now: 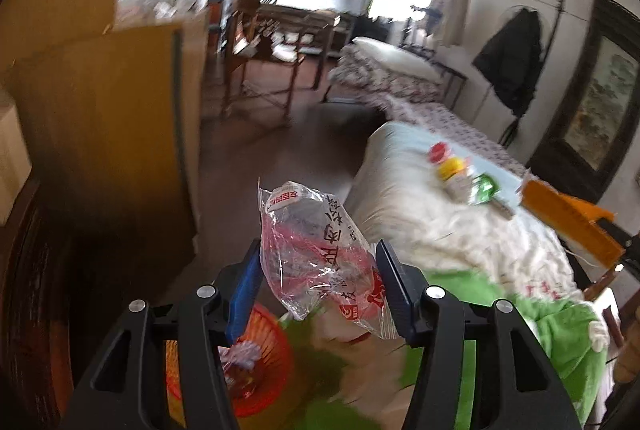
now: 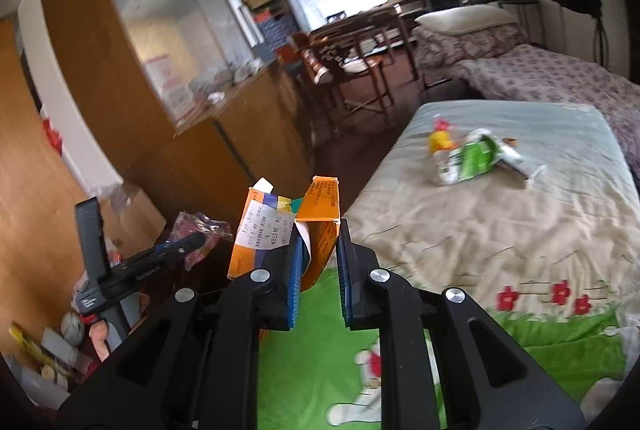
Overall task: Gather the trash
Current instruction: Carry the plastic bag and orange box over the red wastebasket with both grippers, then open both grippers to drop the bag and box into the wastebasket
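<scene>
**Both grippers loaded, basket below**

While the clear plastic bag (image 1: 316, 254) with red print hangs between the left gripper (image 1: 318, 290) pads, it sits above and a bit to the side of the orange mesh basket (image 1: 264, 362) on the floor by the bed. The jaws stand fairly wide, the bag filling the gap between them; it looks pinched lightly, contact at both pads, but the frame is blurry so the grip could be loose. The right gripper (image 2: 318, 270) is clamped on an orange cardboard carton (image 2: 280, 230) with a white receipt label, one flap between the pads, the rest sticking out left of the fingers.

Step in hand, my read: drop the bag in the basket. To do it well, bring the left gripper squarely over the basket mouth, lower it, then let go; a light bag drifts and could land on the green blanket (image 1: 560, 330). Carton goes the same way after; its loose flaps may snag the rim.

Containers: the basket already holds something pale and crinkled, can't tell what. Nothing else here serves as a bin.

More trash waits on the bed (image 2: 500, 210): a bottle with a yellow cap (image 2: 440, 140), a green-and-white wrapper (image 2: 476, 158), and a white tube-like packet (image 2: 516, 162), all touching in one small heap, well apart from both grippers. So the task looks partway done.
</scene>
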